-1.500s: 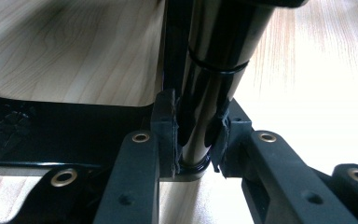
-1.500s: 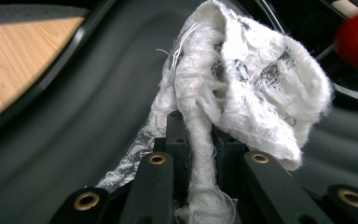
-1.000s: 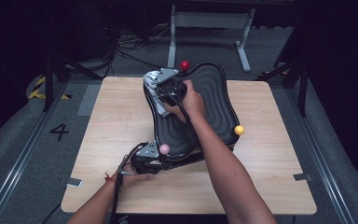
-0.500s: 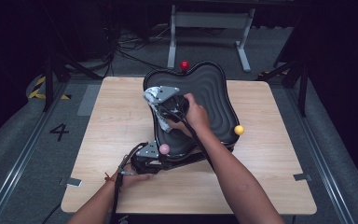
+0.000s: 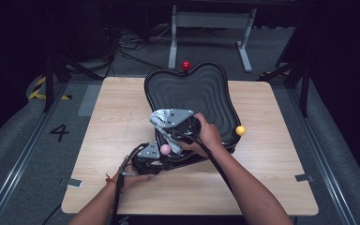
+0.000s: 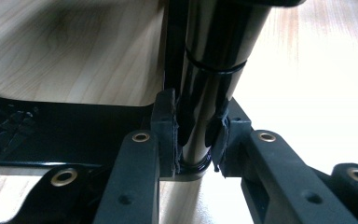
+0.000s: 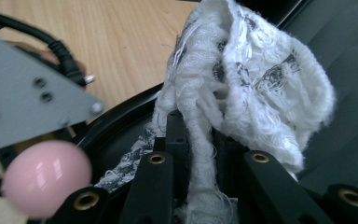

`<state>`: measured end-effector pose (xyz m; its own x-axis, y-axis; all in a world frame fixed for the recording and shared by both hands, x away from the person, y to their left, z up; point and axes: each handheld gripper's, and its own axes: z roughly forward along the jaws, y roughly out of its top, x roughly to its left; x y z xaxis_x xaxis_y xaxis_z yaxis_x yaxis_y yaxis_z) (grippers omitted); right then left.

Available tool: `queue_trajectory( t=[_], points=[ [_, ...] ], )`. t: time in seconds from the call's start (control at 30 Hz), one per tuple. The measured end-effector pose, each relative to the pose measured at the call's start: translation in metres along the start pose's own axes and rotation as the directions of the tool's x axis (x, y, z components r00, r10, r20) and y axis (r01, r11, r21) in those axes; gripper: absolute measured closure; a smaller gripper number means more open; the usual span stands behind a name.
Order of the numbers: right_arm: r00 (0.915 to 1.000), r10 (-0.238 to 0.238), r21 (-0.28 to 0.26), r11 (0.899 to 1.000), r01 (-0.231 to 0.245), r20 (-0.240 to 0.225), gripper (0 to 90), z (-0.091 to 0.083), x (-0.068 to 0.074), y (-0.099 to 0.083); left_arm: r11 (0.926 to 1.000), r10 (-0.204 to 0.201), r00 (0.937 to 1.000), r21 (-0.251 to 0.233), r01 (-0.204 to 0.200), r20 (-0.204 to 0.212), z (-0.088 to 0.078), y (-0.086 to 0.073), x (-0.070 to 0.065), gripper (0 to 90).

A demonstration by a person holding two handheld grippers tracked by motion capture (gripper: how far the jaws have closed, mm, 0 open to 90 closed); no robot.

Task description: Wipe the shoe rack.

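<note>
Wiping the black tray (image 5: 206, 93) seems to be the step in hand: the right gripper (image 7: 200, 140) is closed tight on a white cloth (image 7: 256, 79) and holds it over the near left part of the tray, beside the pink ball (image 5: 165, 149). The left gripper (image 6: 198, 135) is clamped on a shiny black post (image 6: 214, 70) at the near corner, holding the tray steady on the wooden table (image 5: 117, 122). For a good wipe, I think the cloth should press flat and follow the ridges, while the left grip does not loosen.

Lab: numbered floor (image 5: 59, 132), loose cables (image 5: 122, 51)
</note>
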<state>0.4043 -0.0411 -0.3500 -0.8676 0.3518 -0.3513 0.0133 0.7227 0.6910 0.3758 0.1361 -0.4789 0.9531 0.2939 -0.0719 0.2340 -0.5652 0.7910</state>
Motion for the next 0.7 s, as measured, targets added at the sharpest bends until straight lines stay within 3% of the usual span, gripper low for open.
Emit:
queue_trajectory(
  t=[0.33, 0.7],
  points=[
    [0.9978, 0.004, 0.016, 1.0, -0.003, -0.066, 79.9, -0.01, 0.007, -0.02, 1.0, -0.008, 0.9997, 0.004, 0.008, -0.022, 0.0, 0.001, 0.002, 73.8],
    [0.9973, 0.029, -0.005, 1.0, -0.029, -0.068, 80.1, -0.023, 0.019, -0.044, 1.0, -0.008, 0.9996, 0.001, 0.008, -0.029, 0.0, 0.001, 0.002, 73.8]
  ],
)
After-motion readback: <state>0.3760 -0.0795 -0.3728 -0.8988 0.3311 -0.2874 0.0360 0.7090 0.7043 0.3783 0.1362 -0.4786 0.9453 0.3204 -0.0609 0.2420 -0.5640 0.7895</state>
